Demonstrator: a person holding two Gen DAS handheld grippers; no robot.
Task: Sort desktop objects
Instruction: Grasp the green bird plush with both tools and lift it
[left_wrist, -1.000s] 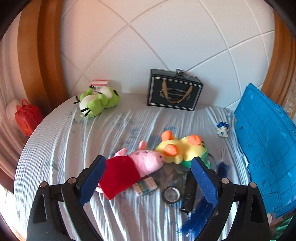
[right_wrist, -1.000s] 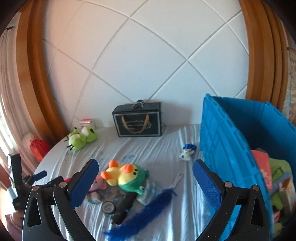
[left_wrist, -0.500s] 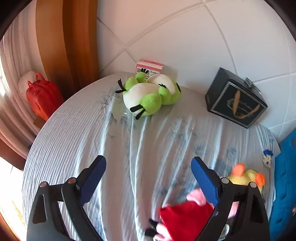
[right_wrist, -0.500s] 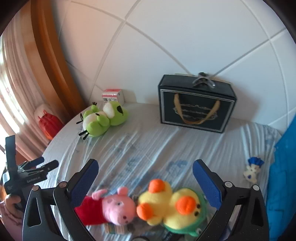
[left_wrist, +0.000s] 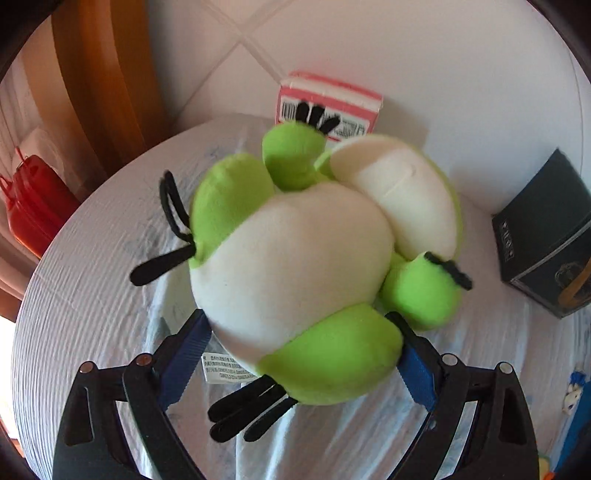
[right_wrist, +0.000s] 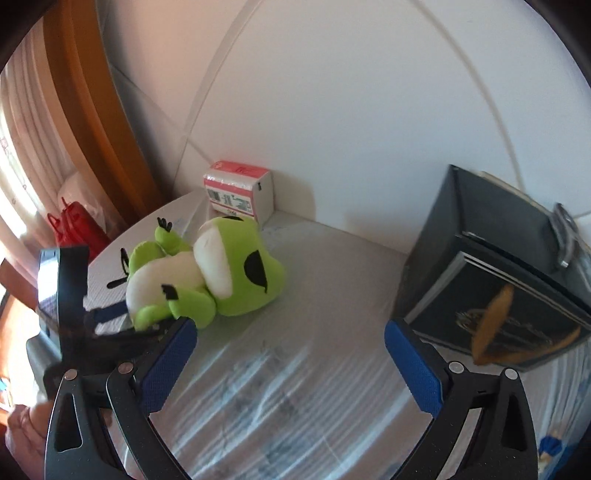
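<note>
A green and white plush frog (left_wrist: 303, 254) lies on its back on the table's light striped cloth (left_wrist: 92, 295). My left gripper (left_wrist: 301, 347) is open, with its blue fingers on either side of the frog's lower body, close to it or just touching. In the right wrist view the frog (right_wrist: 207, 277) lies at the left with the left gripper's fingers (right_wrist: 110, 314) at it. My right gripper (right_wrist: 290, 354) is open and empty above bare cloth, to the right of the frog.
A pink and white tissue pack (left_wrist: 328, 107) stands behind the frog against the white wall. A black gift box (right_wrist: 509, 295) with a gold handle stands at the right. A red bag (left_wrist: 33, 206) sits beyond the table's left edge. A small blue and white figure (left_wrist: 574, 387) lies far right.
Both grippers have moved left and forward across the table, away from the pig and duck plush toys. The left gripper has closed in on the frog, which now fills its view.
</note>
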